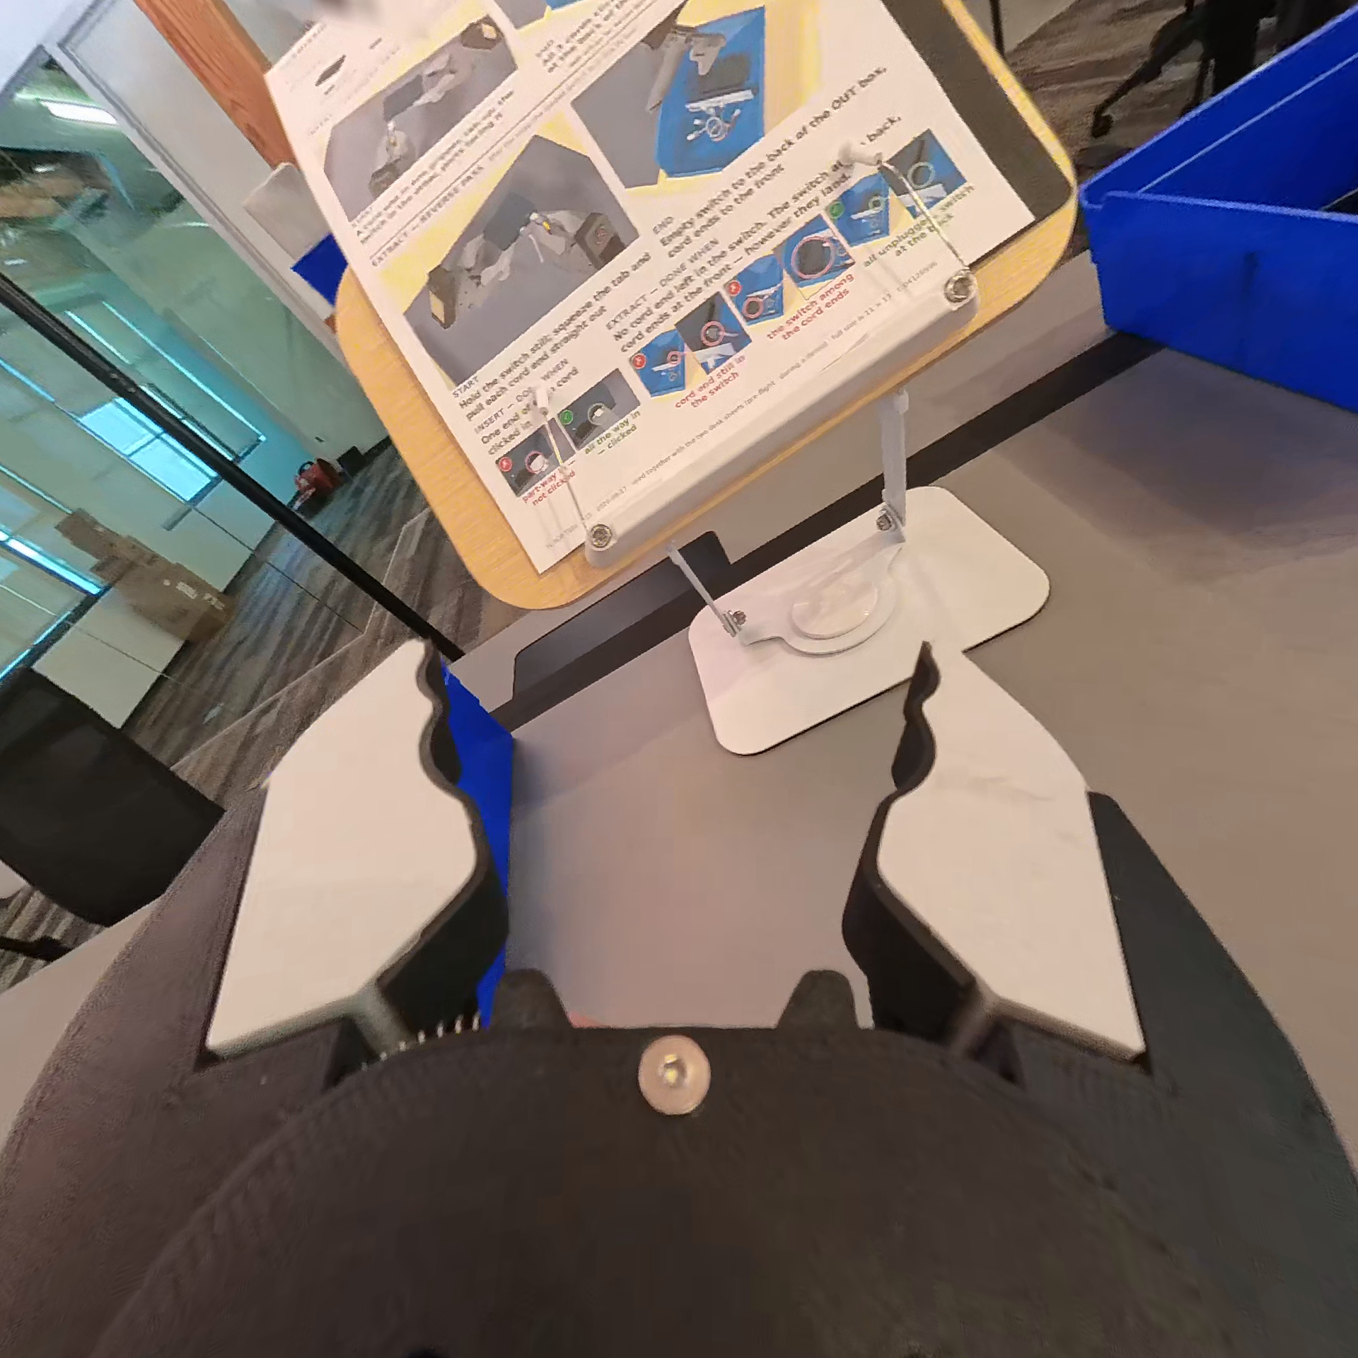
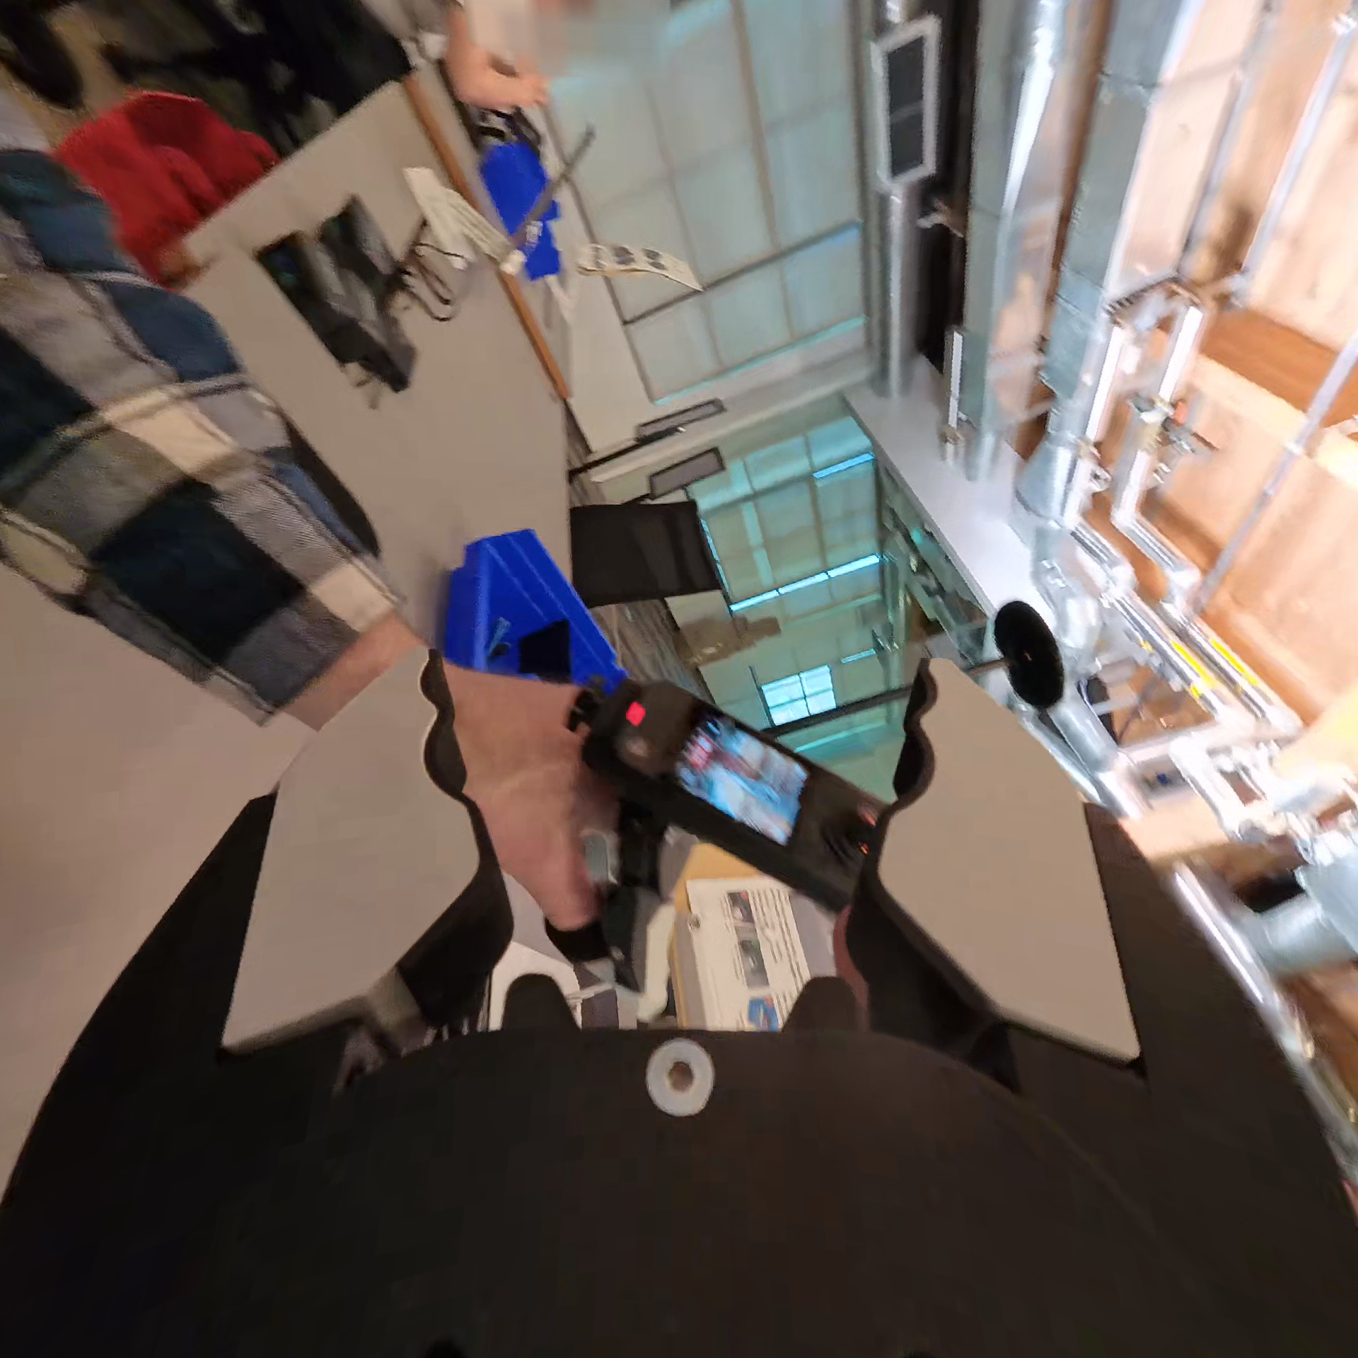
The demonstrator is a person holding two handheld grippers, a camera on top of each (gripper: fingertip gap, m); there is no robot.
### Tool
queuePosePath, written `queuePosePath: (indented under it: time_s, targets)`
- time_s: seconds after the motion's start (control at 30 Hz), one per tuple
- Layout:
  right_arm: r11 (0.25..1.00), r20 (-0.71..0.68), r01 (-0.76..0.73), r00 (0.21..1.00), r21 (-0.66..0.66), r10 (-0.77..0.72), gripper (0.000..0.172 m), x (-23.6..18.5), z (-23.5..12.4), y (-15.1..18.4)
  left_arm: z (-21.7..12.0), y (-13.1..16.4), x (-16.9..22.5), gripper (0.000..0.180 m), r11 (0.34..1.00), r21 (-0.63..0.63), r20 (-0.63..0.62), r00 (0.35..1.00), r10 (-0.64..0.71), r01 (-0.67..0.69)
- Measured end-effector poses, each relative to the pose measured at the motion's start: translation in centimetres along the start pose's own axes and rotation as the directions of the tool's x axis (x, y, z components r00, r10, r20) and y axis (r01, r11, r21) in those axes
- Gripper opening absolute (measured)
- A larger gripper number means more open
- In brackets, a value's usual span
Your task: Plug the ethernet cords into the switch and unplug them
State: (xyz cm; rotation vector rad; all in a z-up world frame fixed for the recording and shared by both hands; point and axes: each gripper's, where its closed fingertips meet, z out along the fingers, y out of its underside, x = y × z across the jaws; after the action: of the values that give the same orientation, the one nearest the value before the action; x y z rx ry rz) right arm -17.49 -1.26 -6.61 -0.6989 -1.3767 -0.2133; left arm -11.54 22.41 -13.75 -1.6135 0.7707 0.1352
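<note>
Task not begun: my left gripper (image 1: pixel 676 661) and right gripper (image 2: pixel 672 676) gape wide, empty. Switch and cords out of sight; instruction sheet (image 1: pixel 661 242) stands at the table's (image 1: pixel 1176 661) far edge.

Two blue bins (image 1: pixel 1242 242), one stand (image 1: pixel 867 632)

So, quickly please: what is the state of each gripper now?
Left gripper: open, holding nothing, above the grey table.
Right gripper: open, holding nothing.
</note>
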Motion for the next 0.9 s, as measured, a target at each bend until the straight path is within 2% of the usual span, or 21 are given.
queuePosePath:
  time_s: [0.1,0.17,0.27,0.37,0.5,0.6,0.77,0.9]
  targets:
    - [0.997,0.088,0.070,0.994,0.013,-0.071,0.119,-3.4,1.5,-1.6,-0.1,-0.2,0.8,0.116,0.999,0.010,0.003,0.999,0.040,-0.040]
    - [0.994,0.117,0.105,0.988,-0.007,-0.104,0.122,-4.8,2.3,-1.5,-0.3,-0.5,1.2,0.116,0.997,0.023,0.013,0.997,0.074,-0.074]
    - [0.990,0.105,0.134,0.986,-0.048,-0.128,0.131,-5.4,3.1,-0.7,-0.7,-0.9,1.7,0.115,0.996,0.041,0.007,0.997,0.083,-0.083]
    - [0.986,0.098,0.159,0.983,-0.043,-0.154,0.127,-5.9,3.2,-0.7,-1.0,-1.2,1.9,0.115,0.996,0.051,0.001,0.997,0.079,-0.079]
    - [0.983,0.077,0.174,0.983,-0.065,-0.169,0.122,-5.8,3.3,-0.6,-1.0,-1.2,1.8,0.115,0.996,0.049,-0.001,0.997,0.075,-0.075]
    - [0.983,0.095,0.125,0.989,-0.134,-0.112,0.126,-6.0,3.8,1.1,-1.1,-1.3,1.9,0.115,0.996,0.047,-0.006,0.997,0.071,-0.070]
    - [0.985,0.066,0.149,0.987,-0.087,-0.143,0.124,-5.2,3.2,-0.1,-1.1,-1.2,2.0,0.115,0.996,0.045,-0.009,0.997,0.072,-0.072]
    - [0.987,0.001,0.133,0.991,-0.094,-0.133,0.123,-2.7,2.1,0.1,-1.0,-1.2,1.5,0.115,0.997,0.045,-0.004,0.998,0.061,-0.061]
